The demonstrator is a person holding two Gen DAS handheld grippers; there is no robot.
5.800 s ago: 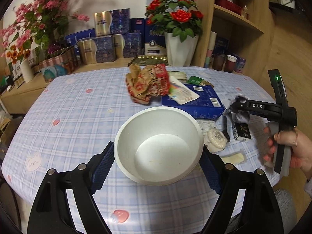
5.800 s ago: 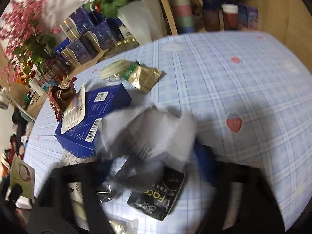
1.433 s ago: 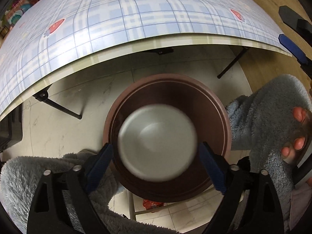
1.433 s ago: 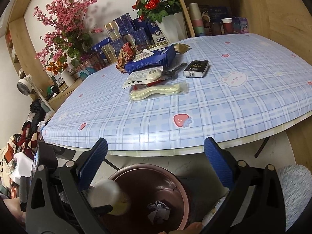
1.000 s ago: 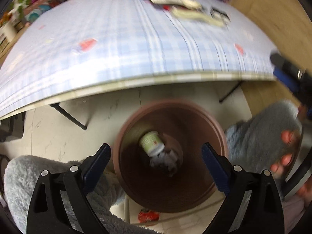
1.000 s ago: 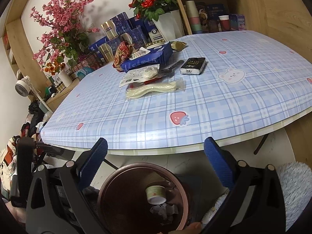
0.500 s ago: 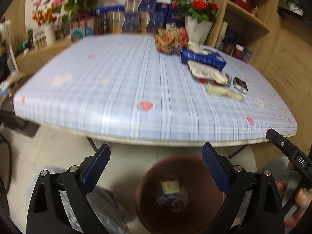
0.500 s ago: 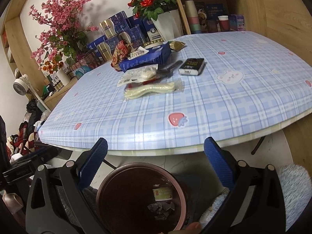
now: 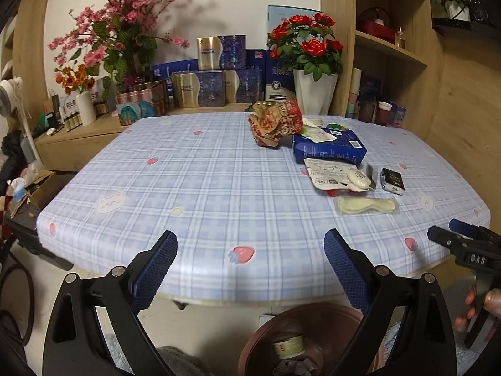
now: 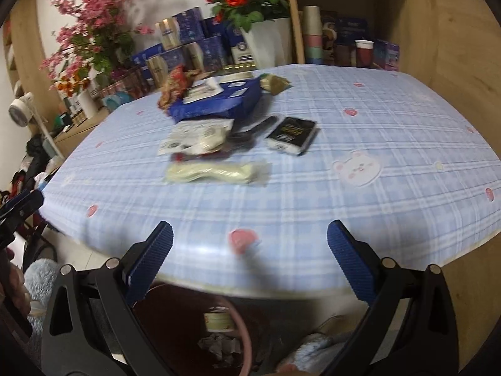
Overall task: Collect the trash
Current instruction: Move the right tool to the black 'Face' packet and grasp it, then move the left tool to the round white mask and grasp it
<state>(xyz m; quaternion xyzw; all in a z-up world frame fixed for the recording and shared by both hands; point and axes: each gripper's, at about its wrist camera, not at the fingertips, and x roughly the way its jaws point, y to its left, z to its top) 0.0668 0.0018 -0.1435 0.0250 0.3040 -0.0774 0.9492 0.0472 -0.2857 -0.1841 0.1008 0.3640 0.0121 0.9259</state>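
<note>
Crumpled trash (image 9: 275, 122) on checked tablecloth (image 9: 219, 188)

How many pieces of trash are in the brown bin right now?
2 that show: a pale paper bowl lies inside the brown bin, and crumpled grey paper sits right beside it. The gripper arm and the picture edge hide part of the bin, so more may be there.

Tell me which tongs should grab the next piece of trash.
Probably the right tongs: both are open and empty, but the remaining trash, like the clear packet and black box, lies on the table's right side.
</note>
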